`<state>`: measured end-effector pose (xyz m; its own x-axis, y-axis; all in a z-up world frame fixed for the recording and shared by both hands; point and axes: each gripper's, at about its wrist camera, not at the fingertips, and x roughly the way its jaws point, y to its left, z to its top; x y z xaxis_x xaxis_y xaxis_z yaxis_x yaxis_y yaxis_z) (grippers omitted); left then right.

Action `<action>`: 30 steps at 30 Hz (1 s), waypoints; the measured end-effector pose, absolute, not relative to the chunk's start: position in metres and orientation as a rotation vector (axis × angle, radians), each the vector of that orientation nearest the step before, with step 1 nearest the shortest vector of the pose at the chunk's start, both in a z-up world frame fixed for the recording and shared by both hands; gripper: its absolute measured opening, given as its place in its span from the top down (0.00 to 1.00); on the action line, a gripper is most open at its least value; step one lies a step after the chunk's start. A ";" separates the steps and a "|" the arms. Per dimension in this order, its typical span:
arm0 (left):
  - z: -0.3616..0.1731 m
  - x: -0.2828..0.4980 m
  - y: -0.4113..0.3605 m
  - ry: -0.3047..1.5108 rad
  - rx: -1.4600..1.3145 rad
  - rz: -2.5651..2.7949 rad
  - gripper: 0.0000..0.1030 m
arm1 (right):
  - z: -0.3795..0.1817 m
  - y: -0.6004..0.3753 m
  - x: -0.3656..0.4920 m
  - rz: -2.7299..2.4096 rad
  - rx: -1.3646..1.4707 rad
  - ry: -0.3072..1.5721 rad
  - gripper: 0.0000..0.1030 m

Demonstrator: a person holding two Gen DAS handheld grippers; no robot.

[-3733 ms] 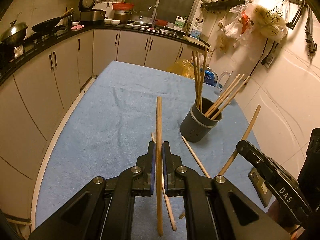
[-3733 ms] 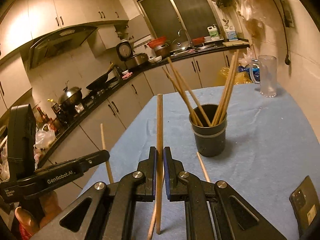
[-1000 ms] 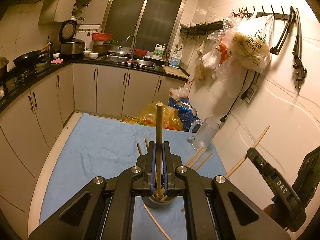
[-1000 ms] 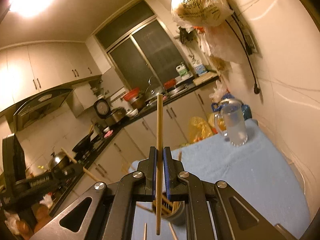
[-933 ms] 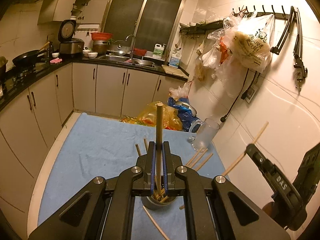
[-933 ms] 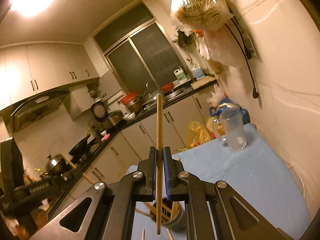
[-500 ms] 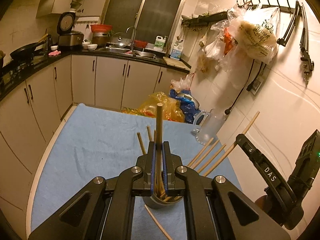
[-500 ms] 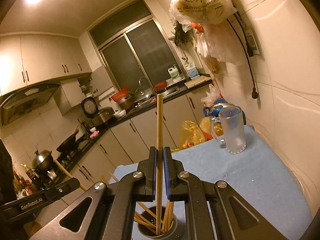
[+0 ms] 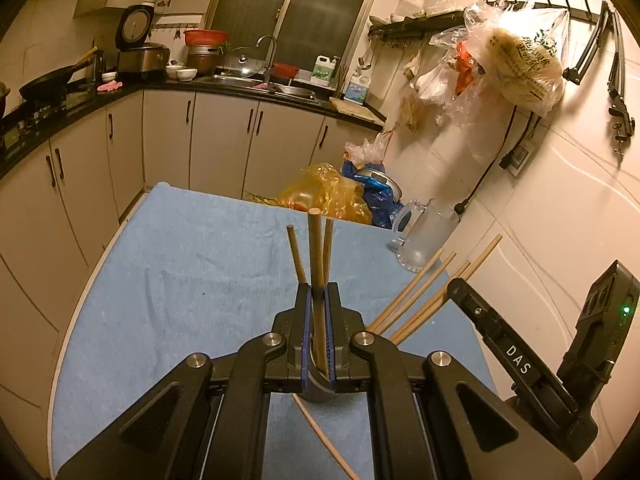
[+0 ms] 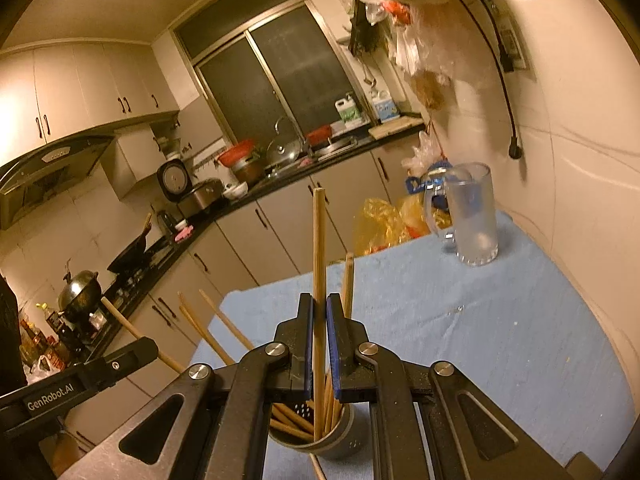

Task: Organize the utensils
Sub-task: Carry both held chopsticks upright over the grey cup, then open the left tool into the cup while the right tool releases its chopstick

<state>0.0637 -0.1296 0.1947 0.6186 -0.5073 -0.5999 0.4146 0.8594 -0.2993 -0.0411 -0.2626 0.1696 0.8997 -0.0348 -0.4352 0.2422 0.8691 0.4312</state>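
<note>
Left gripper (image 9: 319,332) pinches one upright light wooden chopstick (image 9: 317,280), lower end in the dark grey cylindrical holder (image 9: 318,390). Right gripper (image 10: 319,346) clamps a second wooden chopstick (image 10: 319,264), tip inside the same holder (image 10: 340,438) among others. Holder stands on the blue cloth-covered table (image 9: 180,280). Frosted glass mug (image 10: 474,216) well apart.

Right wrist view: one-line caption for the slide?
Right gripper shut on a wooden chopstick, its lower end inside the dark round holder of chopsticks on the blue cloth-covered table.
</note>
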 end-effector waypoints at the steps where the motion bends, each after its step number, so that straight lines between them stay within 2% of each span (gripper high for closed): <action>1: 0.194 0.063 -0.129 0.733 -0.136 -0.533 0.94 | 0.168 -0.262 -0.041 -0.145 0.506 0.437 0.92; 27: 0.202 0.025 -0.112 0.701 -0.124 -0.490 0.93 | 0.185 -0.260 -0.092 -0.123 0.534 0.397 0.90; 30: 0.203 0.019 -0.109 0.697 -0.122 -0.481 0.86 | 0.183 -0.259 -0.099 -0.126 0.539 0.401 0.90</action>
